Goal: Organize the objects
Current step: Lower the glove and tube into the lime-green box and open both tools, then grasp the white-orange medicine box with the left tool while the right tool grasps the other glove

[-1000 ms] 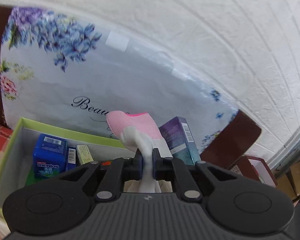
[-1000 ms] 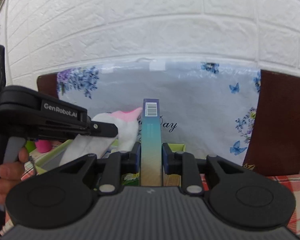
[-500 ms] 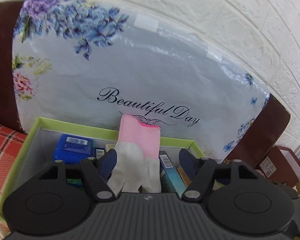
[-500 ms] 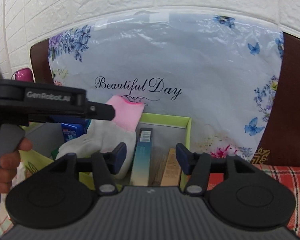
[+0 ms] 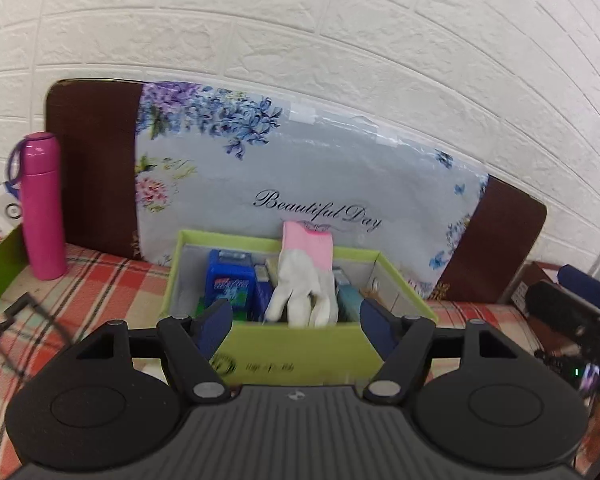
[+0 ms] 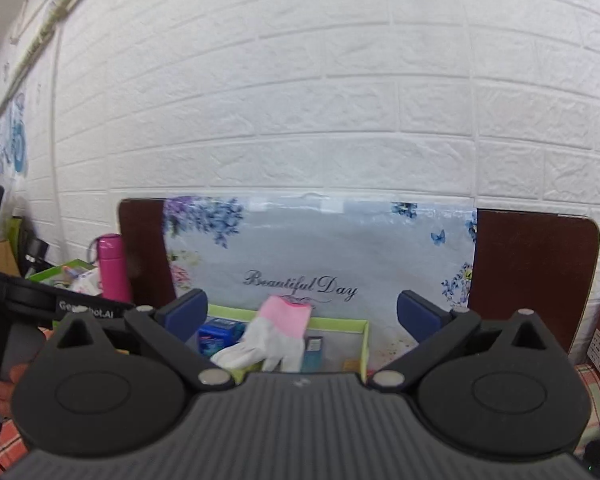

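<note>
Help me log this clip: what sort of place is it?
Probably a home room: a plaid cloth over a table set against a white brick wall, with a green box of small household goods, a glove and a pink flask.

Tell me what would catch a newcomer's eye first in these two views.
Probably the white glove with a pink cuff, standing up out of the green box among small packages. Behind the box leans a floral panel reading "Beautiful Day", and a bright pink bottle stands on the plaid cloth to the left.
</note>
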{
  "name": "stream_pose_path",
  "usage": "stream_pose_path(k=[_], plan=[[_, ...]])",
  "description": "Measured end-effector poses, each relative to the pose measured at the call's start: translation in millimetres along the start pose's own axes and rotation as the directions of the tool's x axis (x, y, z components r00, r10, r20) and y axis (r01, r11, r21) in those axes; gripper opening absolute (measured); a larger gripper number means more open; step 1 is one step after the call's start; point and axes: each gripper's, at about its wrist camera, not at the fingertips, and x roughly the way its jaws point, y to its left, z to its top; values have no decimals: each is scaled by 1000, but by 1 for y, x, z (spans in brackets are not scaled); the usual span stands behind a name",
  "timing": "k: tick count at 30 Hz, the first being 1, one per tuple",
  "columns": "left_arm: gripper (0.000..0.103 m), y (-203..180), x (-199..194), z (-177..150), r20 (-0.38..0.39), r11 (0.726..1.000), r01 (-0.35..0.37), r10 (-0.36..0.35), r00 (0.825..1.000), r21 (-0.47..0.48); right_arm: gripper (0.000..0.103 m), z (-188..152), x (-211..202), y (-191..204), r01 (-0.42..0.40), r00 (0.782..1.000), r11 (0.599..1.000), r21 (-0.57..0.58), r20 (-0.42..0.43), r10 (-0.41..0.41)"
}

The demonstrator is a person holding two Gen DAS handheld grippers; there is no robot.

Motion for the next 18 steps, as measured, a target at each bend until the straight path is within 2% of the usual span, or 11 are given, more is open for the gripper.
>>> stream_pose_path(k=[3, 9, 14, 18], plan=[[74, 7, -23, -25, 6, 1000, -12, 12, 1000, 6, 103, -19, -27, 17, -1, 1000, 1000, -23, 5, 1], [74, 23, -43, -71, -30, 999, -52, 52, 998, 5, 103, -64, -55, 48, -19, 998, 998, -52, -61, 16], [74, 43, -42, -105, -78, 995, -92, 88, 993, -46, 103, -97, -58, 71, -45, 992, 998, -53, -124, 38], [74, 67, -44, -126, -114, 987, -108, 95, 989, -118, 101, -117, -39, 95, -129, 977, 988, -90, -184, 111]])
